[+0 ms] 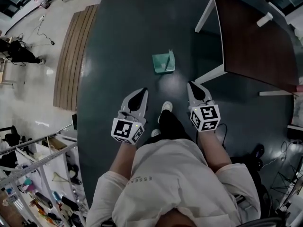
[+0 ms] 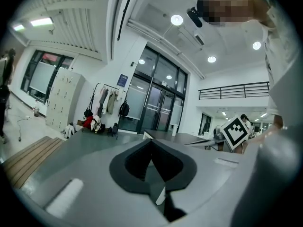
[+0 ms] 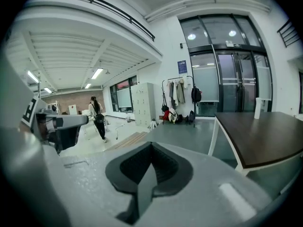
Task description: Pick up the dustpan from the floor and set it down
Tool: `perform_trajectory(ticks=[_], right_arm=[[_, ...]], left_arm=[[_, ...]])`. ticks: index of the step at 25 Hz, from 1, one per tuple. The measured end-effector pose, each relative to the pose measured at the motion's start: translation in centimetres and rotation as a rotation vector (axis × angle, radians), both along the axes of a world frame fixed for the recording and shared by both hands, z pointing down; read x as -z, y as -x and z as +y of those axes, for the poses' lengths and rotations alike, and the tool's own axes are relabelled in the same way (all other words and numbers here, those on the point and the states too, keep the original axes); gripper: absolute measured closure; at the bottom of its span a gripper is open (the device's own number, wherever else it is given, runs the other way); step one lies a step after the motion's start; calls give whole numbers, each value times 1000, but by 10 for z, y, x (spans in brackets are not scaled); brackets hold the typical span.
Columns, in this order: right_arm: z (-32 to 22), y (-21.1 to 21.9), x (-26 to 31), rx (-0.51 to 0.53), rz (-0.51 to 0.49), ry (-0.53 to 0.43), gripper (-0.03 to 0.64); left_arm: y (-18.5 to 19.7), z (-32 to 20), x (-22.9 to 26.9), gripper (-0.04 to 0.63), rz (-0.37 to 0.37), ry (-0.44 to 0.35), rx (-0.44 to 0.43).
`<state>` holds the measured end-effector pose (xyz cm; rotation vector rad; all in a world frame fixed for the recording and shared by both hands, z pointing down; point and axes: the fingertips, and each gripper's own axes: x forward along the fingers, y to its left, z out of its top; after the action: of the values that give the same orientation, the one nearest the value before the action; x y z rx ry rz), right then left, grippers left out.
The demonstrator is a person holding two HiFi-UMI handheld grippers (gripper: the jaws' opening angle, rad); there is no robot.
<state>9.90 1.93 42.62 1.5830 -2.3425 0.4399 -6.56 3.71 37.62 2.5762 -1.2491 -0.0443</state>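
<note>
A green dustpan (image 1: 164,63) lies on the dark grey floor ahead of the person's feet, seen only in the head view. My left gripper (image 1: 140,93) is held out below and left of it, jaws together with nothing between them. My right gripper (image 1: 193,86) is held out below and right of the dustpan, also shut and empty. Both stay well short of the dustpan. In the left gripper view the left gripper (image 2: 151,141) points level across the hall; the right gripper (image 3: 151,144) in its own view points slightly down toward the floor beside the table.
A dark brown table (image 1: 255,41) with white legs stands at the right, close to the dustpan. A slatted wooden strip (image 1: 71,56) borders the dark floor at the left. Shelving with clutter (image 1: 38,183) is at the lower left. A person (image 3: 99,119) walks far off.
</note>
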Motion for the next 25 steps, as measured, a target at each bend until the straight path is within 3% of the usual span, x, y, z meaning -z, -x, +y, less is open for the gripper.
perform_trajectory(ticks=[11, 25], right_arm=[[127, 25, 21, -13, -10, -13, 624], [181, 34, 26, 34, 20, -34, 625]], left_arm=[[21, 124, 6, 583, -2, -4, -21], [19, 164, 26, 581, -40, -51, -15]])
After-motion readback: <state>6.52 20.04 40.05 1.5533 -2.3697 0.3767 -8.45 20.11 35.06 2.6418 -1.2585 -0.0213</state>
